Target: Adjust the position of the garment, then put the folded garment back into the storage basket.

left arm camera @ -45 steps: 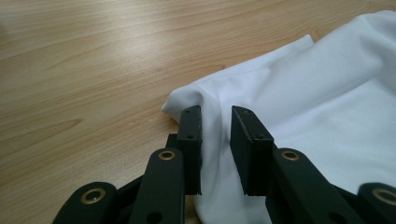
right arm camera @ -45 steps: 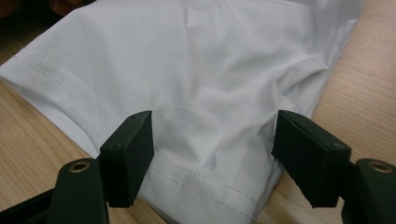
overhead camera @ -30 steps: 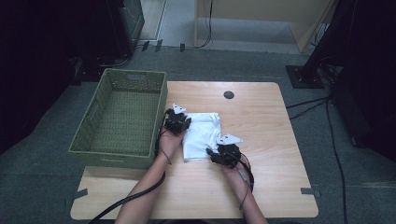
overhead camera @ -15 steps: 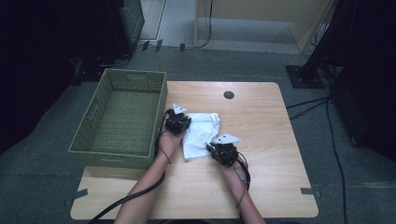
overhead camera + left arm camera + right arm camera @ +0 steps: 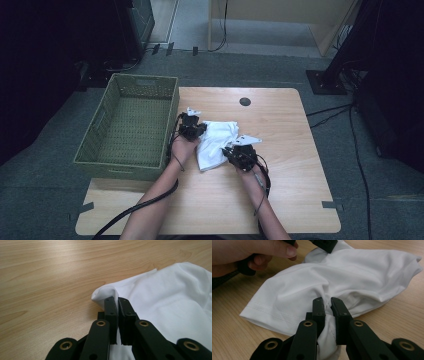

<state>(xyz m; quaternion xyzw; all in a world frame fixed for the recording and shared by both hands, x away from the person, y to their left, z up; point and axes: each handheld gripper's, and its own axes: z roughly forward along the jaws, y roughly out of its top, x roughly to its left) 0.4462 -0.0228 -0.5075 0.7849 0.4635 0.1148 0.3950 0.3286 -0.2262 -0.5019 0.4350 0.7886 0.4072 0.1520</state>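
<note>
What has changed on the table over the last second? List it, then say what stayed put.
Both claws have just been closing on the white cloth. The left claw now pinches a fold at its edge, and the right claw clamps a bunched fold, so the cloth looks more gathered between them. Both hands barely shifted. The green basket and the cloth's place on the table stayed as they were.

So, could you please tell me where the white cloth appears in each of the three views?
High view: white cloth mid-table, between both hand-held grippers.
Left gripper view: right half, an edge fold between the shut jaws.
Right gripper view: across the centre, bunched between the jaws.
Shared landmark: the wooden table.
</note>
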